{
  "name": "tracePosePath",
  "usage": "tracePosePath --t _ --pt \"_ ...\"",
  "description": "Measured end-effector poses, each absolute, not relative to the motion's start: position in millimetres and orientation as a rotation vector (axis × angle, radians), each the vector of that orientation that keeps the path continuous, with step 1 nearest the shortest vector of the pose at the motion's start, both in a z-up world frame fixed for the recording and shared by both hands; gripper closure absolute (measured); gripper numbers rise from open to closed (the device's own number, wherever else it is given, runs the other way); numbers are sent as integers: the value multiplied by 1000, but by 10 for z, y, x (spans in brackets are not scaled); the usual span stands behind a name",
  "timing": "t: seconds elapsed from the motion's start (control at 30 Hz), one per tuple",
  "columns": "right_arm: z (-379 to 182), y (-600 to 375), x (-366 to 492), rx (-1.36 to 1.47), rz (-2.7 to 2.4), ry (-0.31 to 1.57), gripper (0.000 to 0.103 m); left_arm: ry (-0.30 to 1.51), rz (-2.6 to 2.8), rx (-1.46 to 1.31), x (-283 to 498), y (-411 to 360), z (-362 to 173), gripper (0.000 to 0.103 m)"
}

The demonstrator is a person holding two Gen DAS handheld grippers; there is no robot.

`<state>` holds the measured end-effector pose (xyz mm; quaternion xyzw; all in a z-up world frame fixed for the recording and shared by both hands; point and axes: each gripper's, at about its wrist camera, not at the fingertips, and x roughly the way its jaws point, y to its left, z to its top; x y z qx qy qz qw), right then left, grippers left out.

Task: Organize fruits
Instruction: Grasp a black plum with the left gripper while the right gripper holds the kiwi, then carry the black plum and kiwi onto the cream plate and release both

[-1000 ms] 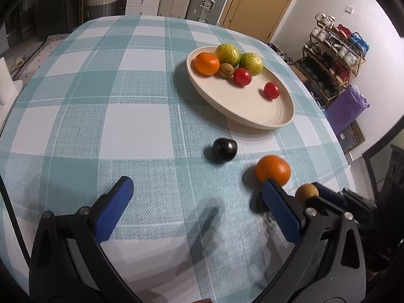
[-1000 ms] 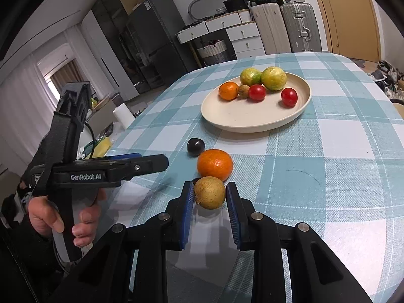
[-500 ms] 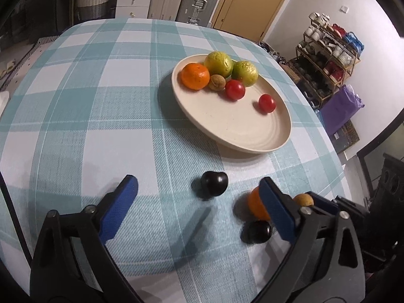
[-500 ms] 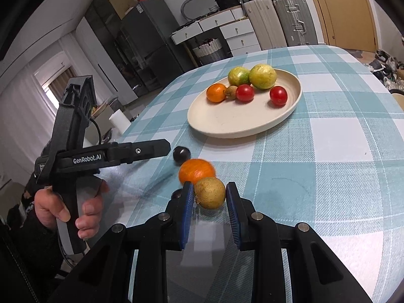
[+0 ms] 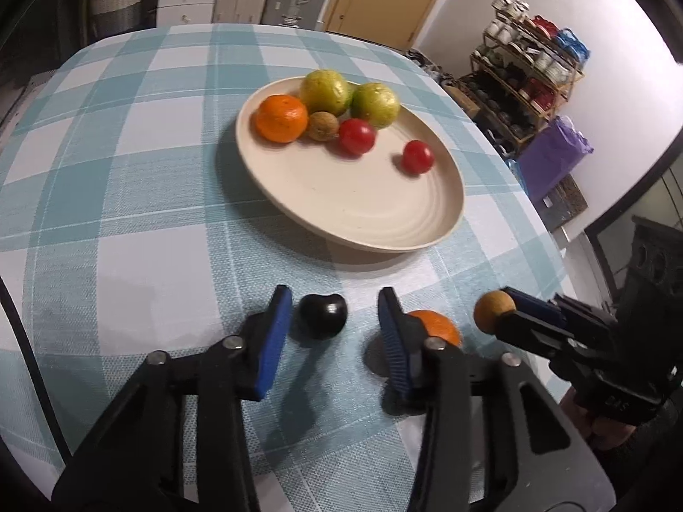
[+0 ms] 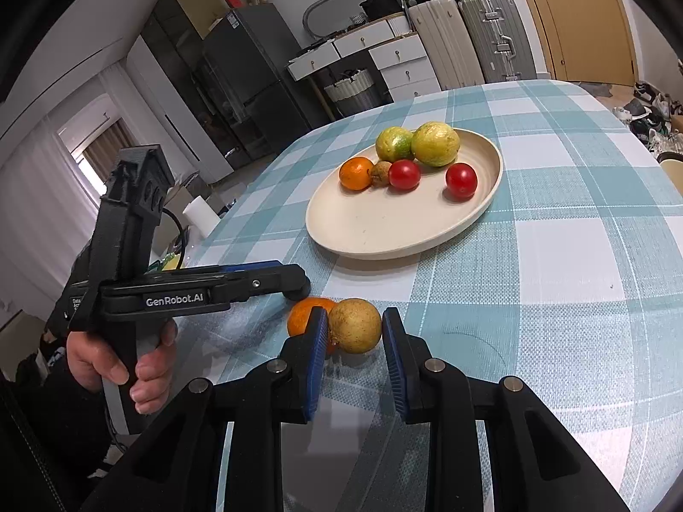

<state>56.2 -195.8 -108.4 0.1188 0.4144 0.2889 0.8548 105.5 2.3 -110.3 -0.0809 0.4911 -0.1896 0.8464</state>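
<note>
The left gripper (image 5: 335,326) has just been closing its blue pads around the small shiny black round fruit (image 5: 322,315) on the teal and white checked tablecloth (image 5: 128,222). The fruit sits between the pads, but there looks to be a gap on each side, so it is not squeezed yet. It is smooth and round, so it could pop out or roll away if the pads pinch it off-centre. Just beside it lies the loose bright orange fruit (image 5: 437,327), right behind one pad; a bump could send it rolling toward the table edge. The right gripper (image 6: 355,333) is clamped on a small brown round fruit (image 6: 354,325) and holds it close to the orange one. The two grippers are near each other and could knock together. Farther away sits the wide cream plate (image 5: 299,187) with six fruits at its far side. A fruit dropped there could roll and hit them.
</note>
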Motion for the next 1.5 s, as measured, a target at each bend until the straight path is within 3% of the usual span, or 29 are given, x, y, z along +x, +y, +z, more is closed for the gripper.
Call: tracePosePath --t 0.13,0.47,0.67,0.97,1.03,1.2,1.5 --pt "-1073 -1947 598 248 612 871 76 1039 -399 -133 1068 19 -1091 89" --pt "-1035 -1922 682 240 609 866 76 1043 -412 -157 1097 78 -1078 92" --pt "-1016 -1883 704 229 607 869 76 1038 -426 -170 1104 110 -1057 102" --pt "-1003 -1813 740 220 610 875 76 1035 -433 -193 1095 124 -1075 100" --pt "-1003 -1797 736 217 611 877 76 1040 -427 -197 1102 125 -1081 88" --pt "-1005 -1788 737 217 613 878 76 1056 -419 -186 1101 86 -1119 73" --pt "-1028 -1830 746 231 610 877 76 1075 -448 -182 1075 -49 -1182 73"
